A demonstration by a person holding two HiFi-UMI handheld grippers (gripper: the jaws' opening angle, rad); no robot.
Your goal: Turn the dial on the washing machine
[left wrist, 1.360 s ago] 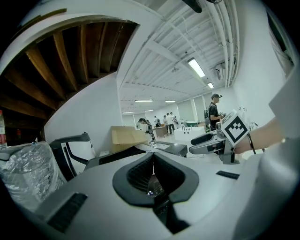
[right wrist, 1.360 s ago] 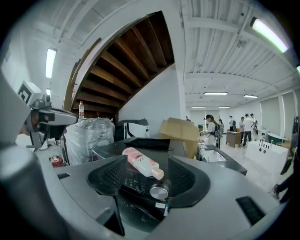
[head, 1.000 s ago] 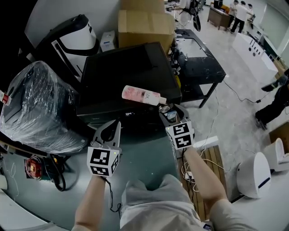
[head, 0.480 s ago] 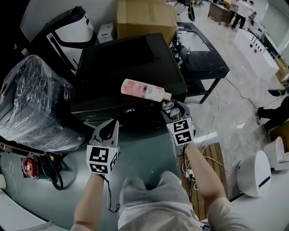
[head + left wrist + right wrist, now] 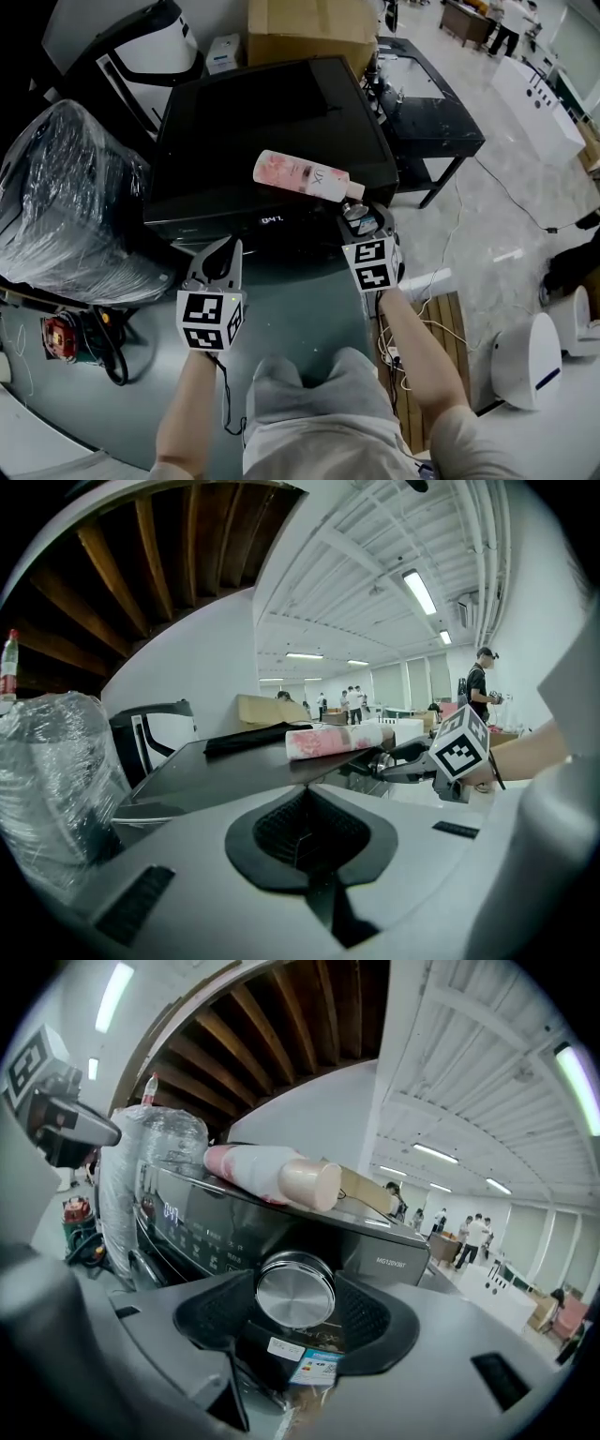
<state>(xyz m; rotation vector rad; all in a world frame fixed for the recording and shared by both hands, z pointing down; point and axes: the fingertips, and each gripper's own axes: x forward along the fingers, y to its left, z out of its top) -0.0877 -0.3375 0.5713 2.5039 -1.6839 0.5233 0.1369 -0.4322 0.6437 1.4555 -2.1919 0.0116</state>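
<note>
In the head view we see the black washing machine with a pink bottle lying on its side on the lid, cap to the right; its contents we cannot tell. A cardboard box stands behind. The left gripper hangs before the machine, the right gripper at its front right corner.

In the left gripper view we find the jaws pressed together on nothing.

In the right gripper view we see the jaws clamped on the silver dial of the front panel

Light: bright, even, from ceiling strip lamps.
Glare: sheen on the dial and the plastic-wrapped bundle.
Shadows: soft, faint.
Focus: nearest foreground soft in the 2 gripper views.
Edges: fisheye bending, black corners.
</note>
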